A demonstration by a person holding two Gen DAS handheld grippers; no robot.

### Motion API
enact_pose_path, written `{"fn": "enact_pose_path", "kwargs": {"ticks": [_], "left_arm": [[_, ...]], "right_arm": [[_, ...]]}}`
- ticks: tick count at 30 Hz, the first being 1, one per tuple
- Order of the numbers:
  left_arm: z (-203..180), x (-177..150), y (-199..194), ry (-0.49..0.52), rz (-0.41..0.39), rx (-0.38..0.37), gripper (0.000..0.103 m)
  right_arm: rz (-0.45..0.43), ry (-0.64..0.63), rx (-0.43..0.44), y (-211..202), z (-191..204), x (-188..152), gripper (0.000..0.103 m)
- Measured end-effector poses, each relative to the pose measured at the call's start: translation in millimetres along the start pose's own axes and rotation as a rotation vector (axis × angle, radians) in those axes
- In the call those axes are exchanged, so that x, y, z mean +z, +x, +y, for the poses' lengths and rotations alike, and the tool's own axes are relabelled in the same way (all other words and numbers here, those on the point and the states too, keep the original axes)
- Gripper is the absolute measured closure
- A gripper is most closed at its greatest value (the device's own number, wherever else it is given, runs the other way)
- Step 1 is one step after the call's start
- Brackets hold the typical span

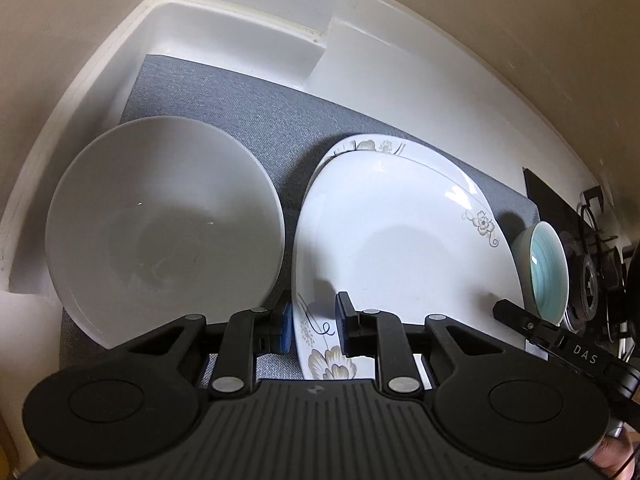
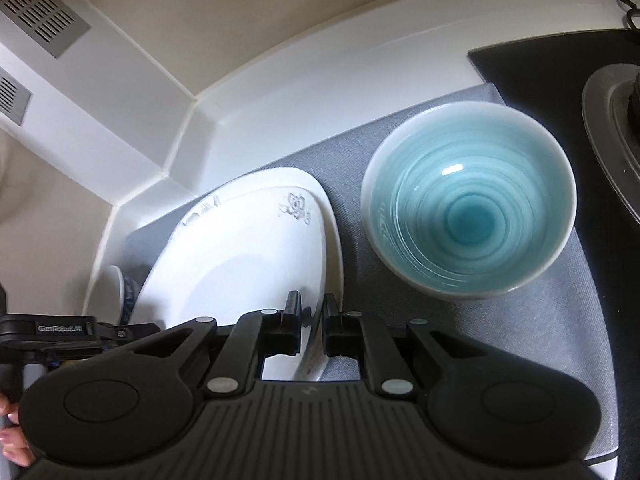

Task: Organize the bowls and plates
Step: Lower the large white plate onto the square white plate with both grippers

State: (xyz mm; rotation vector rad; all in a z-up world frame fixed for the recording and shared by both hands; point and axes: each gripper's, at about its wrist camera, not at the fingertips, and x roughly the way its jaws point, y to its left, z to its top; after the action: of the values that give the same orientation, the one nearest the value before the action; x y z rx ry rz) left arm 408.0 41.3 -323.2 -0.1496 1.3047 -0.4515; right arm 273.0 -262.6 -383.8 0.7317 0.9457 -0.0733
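A white flower-patterned square plate (image 1: 400, 248) lies on top of a second like plate (image 1: 368, 145) on the grey mat (image 1: 240, 112). My left gripper (image 1: 312, 326) is shut on the top plate's near left rim. My right gripper (image 2: 312, 322) is shut on the same plate's (image 2: 240, 264) right rim. A plain white bowl (image 1: 164, 224) sits left of the plates. A bowl with a turquoise inside (image 2: 468, 208) stands right of the plates; it also shows in the left wrist view (image 1: 546, 264).
The mat lies on a white counter (image 2: 320, 100) in a wall corner. A black stove top (image 2: 560, 80) with a burner (image 2: 612, 128) is to the right. A small blue-patterned dish (image 2: 120, 292) peeks out behind the plates' left side.
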Motion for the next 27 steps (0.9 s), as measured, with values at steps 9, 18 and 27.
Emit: {"fn": "enact_pose_path", "kwargs": {"ticks": [9,18,27], "left_arm": [[23,-18,-9,-0.077,0.061,-0.106,0.080],[23,-35,-12,-0.100,0.008,-0.136,0.088],[35,-34,-10,-0.169,0.028,-0.162,0.091]], "right_arm": [[-0.037,-0.031,-0.015,0,2,-4,0.092],[-0.030,0.021,-0.026,1,0,0,0.092],[-0.022,0.093,0.013,-4,1,-1,0.065]]}}
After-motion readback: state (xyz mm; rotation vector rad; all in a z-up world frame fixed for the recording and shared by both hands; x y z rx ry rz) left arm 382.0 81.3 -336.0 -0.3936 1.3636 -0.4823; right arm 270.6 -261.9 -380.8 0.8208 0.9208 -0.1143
